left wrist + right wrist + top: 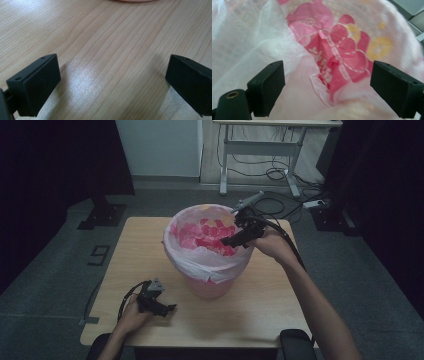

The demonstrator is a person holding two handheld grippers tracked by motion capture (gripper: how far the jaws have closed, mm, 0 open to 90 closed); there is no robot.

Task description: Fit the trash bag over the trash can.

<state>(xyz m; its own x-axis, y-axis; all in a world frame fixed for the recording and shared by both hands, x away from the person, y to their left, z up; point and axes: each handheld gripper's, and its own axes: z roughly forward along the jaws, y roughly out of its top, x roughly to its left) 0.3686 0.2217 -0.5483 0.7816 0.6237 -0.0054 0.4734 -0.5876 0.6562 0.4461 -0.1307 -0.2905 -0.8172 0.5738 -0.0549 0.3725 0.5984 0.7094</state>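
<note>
Pink bin (212,282) upright, mouth up; bag (200,257) lining rim.

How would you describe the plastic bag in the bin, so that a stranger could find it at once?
On the wooden table stands a pink bin, near the middle. The plastic bag lines it, and its thin whitish edge is folded down over the rim. Red and yellow printing inside sets it apart from the plain bin; the right gripper is over it, open.
</note>
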